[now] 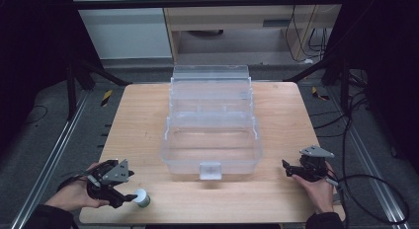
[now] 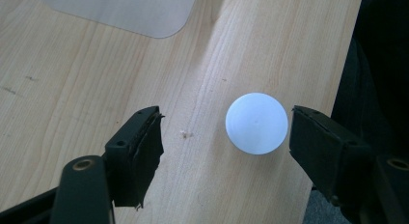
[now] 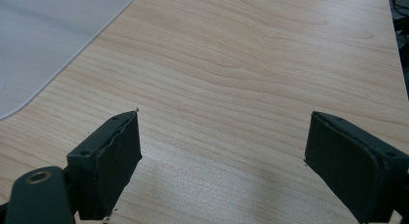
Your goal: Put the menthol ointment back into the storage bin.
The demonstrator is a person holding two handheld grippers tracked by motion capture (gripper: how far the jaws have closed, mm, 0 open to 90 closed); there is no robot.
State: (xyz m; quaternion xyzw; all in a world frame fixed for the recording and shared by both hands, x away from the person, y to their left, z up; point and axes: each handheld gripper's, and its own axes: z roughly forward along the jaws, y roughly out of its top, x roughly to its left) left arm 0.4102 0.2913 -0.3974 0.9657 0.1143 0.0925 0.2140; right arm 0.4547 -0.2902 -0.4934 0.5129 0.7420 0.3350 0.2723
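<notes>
White-capped bottle [image 1: 142, 197] between spread left gripper [image 1: 129, 197] jaws; right gripper [image 1: 287, 169] released; clear box [image 1: 211, 140] empty.

I see a light wooden table [image 1: 143, 120] standing on grey floor [image 1: 44, 140], with metal rails [image 1: 59, 150] running along both its sides. Beyond its far edge stand a white wall panel [image 1: 123, 26] and a pale wooden cabinet [image 1: 237, 21]. Black cables [image 1: 356, 135] trail past the right edge. Dark curtains [image 1: 29, 51] flank both sides.
</notes>
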